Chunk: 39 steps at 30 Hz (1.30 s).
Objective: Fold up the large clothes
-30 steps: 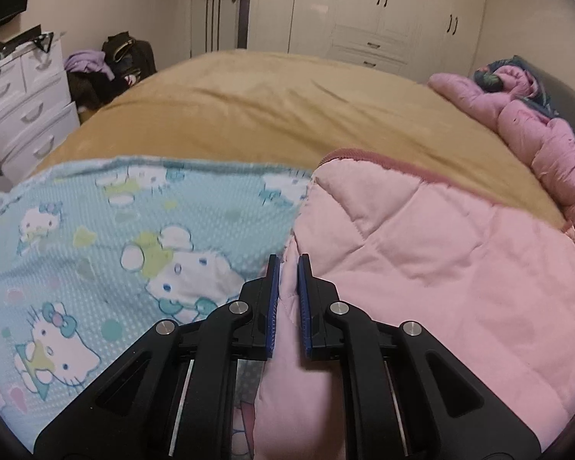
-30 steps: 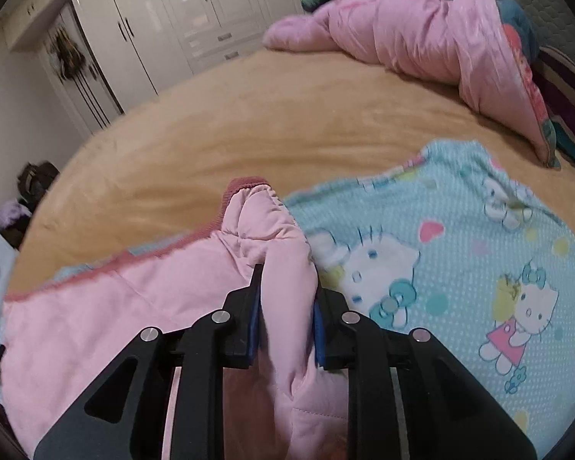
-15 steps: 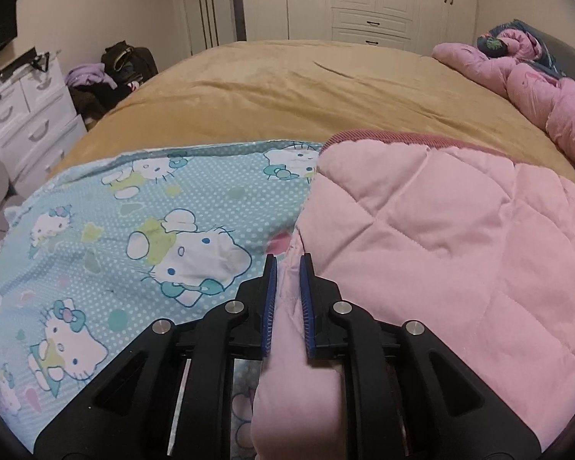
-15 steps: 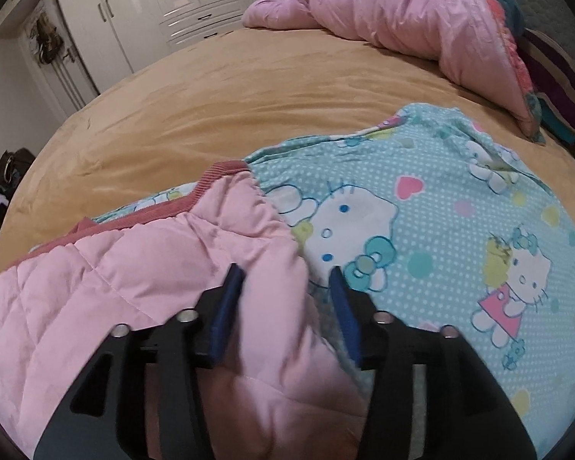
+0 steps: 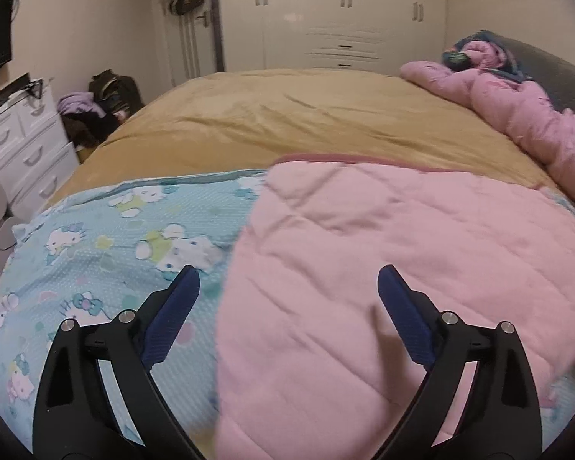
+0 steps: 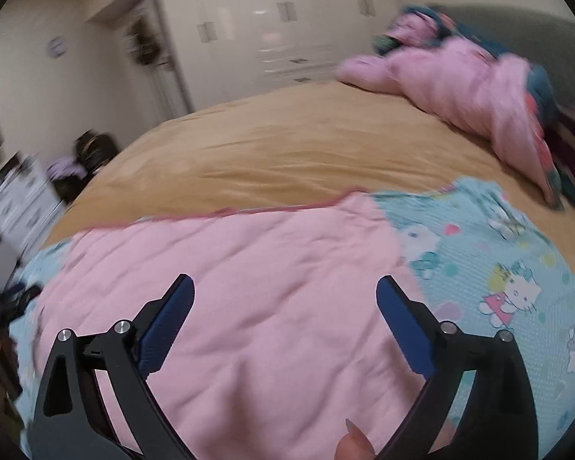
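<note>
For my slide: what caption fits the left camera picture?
Left gripper, jaws wide open, above a pink quilted blanket folded over its cartoon-cat side.

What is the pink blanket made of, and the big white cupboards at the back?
Pink blanket: looks like soft padded fabric, matte, with stitched quilting lines and puffy squares. White cupboards: probably painted or coated wood panels, smooth and slightly shiny, catching light, with dark, maybe metal, handles.

Quilt (image 5: 383,268) on bed, spread flat; pink quilted lining up across the middle, folded over the blue cartoon-cat print face (image 5: 107,253); print shows on both sides of the pink panel; darker pink trim along the far edge; soft creases in the pink; fabric lies loose, nothing pinching it.
</note>
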Available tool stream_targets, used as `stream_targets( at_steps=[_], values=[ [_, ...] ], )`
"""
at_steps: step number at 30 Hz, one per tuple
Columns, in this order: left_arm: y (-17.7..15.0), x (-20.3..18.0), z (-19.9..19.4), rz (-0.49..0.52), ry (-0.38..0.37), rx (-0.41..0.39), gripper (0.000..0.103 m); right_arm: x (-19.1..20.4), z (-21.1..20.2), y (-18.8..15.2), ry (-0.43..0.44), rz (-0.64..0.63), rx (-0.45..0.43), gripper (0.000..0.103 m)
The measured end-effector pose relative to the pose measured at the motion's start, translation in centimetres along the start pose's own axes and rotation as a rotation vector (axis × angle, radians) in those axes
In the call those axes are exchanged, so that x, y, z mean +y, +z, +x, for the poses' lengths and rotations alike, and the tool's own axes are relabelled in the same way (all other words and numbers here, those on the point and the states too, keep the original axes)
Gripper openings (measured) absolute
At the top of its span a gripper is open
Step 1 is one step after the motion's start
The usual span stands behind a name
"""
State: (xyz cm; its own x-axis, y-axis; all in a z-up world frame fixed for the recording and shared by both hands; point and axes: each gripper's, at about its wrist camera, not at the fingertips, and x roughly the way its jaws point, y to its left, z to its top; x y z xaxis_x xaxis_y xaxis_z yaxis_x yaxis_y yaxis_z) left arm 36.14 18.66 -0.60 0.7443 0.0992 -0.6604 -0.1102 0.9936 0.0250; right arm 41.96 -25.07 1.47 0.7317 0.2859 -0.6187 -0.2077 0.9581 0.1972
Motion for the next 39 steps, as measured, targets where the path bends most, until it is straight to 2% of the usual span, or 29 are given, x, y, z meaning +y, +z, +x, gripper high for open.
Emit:
stream_targets(
  at_steps=[2,5,9,12,13,14,16,18,19,23,28,33,39],
  values=[
    [-0.3,-1.1,-1.0,0.013,-0.027,-0.005,0.093,2.0,-0.5,-0.4,0.028,-0.035,0.014,0.097],
    [-0.9,-2.9,-2.4,0.029,-0.075,-0.003,0.094,4.7,-0.5,-1.3,0.060,-0.102,0.043,0.097],
    [-1.8,-5.5,-2.6,0.057,-0.116,0.022,0.094,7.0,1.3,-2.4,0.028,-0.181,0.101,0.097],
    [-2.5,-7.6,-0.8,0.099,-0.093,0.076,0.094,7.4,3.8,-3.4,0.029,-0.185,0.189,0.097],
    [-2.8,-8.2,-0.2,0.110,-0.088,0.101,0.094,7.4,5.6,-4.1,0.025,-0.188,0.265,0.099],
    [-3.1,-8.7,0.9,0.125,-0.082,0.133,0.094,7.2,6.6,-4.5,0.021,-0.186,0.293,0.099],
    [-3.8,-8.7,2.4,0.114,-0.082,0.154,0.095,6.9,7.8,-5.0,0.030,-0.163,0.317,0.099],
    [-4.2,-7.9,3.4,0.065,-0.116,0.170,0.095,6.8,8.5,-5.2,0.029,-0.153,0.331,0.099],
    [-4.4,-7.4,4.1,0.025,-0.139,0.181,0.095,6.8,8.7,-5.3,0.024,-0.152,0.333,0.099],
    [-5.0,-7.7,4.9,0.031,-0.122,0.179,0.095,7.1,9.6,-5.7,-0.016,-0.167,0.326,0.099],
    [-5.1,-7.3,5.8,-0.004,-0.145,0.195,0.095,7.1,9.9,-5.7,-0.021,-0.155,0.315,0.099],
    [-3.5,-7.0,3.2,-0.011,-0.148,0.186,0.095,6.1,5.3,-4.3,0.030,-0.083,0.232,0.099],
    [-2.9,-6.4,-0.6,-0.027,-0.161,0.139,0.094,5.1,-0.5,-2.9,0.046,-0.099,0.139,0.099]
  ],
)
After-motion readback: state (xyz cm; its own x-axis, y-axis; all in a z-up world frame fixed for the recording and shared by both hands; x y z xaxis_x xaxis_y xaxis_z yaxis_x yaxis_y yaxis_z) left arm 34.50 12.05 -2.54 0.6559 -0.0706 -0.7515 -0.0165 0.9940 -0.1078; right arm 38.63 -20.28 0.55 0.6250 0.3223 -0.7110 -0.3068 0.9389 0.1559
